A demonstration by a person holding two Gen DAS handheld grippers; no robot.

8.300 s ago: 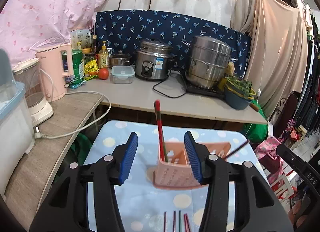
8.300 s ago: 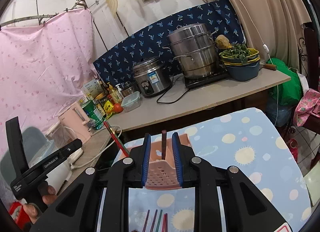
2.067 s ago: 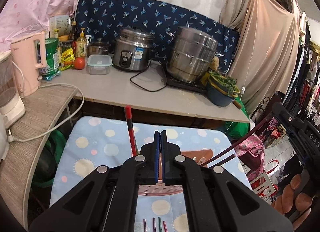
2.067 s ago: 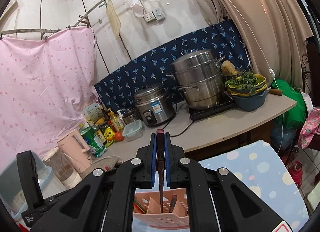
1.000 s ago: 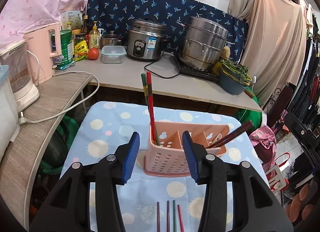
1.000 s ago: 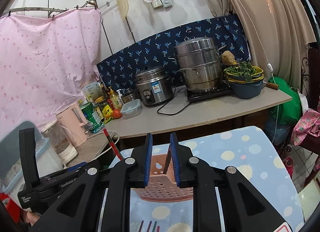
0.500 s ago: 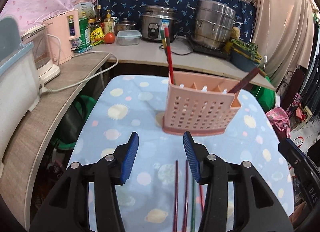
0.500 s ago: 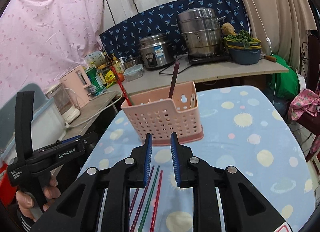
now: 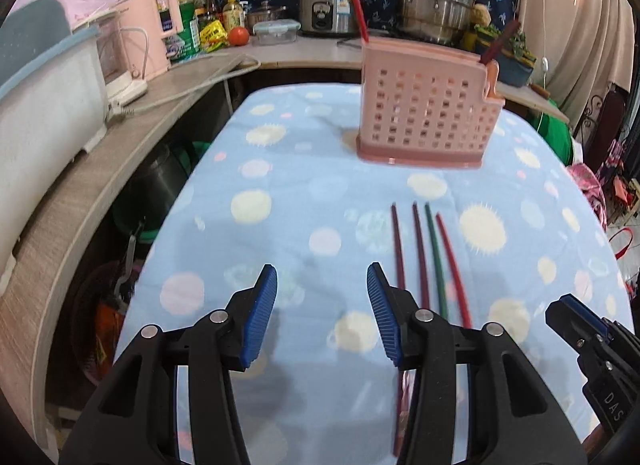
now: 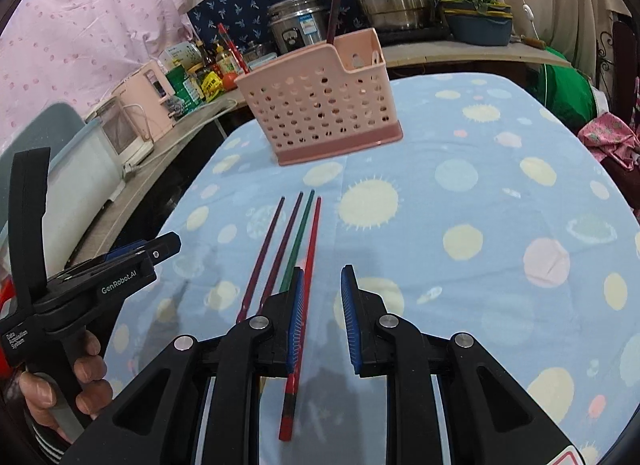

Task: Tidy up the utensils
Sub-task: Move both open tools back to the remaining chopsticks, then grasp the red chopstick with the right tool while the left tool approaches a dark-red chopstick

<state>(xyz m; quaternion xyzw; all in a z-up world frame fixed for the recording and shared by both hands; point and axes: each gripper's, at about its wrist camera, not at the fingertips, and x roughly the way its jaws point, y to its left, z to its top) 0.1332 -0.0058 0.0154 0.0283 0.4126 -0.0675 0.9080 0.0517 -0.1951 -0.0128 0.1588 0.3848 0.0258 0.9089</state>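
Note:
A pink perforated utensil basket (image 9: 428, 113) stands on the spotted blue cloth and shows in the right wrist view (image 10: 320, 105) too. It holds a red chopstick (image 9: 356, 5) at its left end and a dark one (image 9: 500, 43) at its right end. Several chopsticks lie side by side in front of it: two maroon (image 9: 398, 241), one green (image 9: 434, 241), one red (image 10: 310, 261). My left gripper (image 9: 322, 313) is open and empty, just left of them. My right gripper (image 10: 322, 319) is open low over the cloth, with the red chopstick along its left finger.
The blue cloth-covered table (image 9: 280, 185) drops off at its left edge toward a wooden counter (image 9: 60, 201) with a white appliance (image 9: 48, 105) and a pink kettle (image 9: 148, 29). Pots and a rice cooker (image 9: 324, 17) stand on the far counter.
Both grippers have pulled back from the basket and dropped low toward the lying chopsticks. The right gripper has opened wider.

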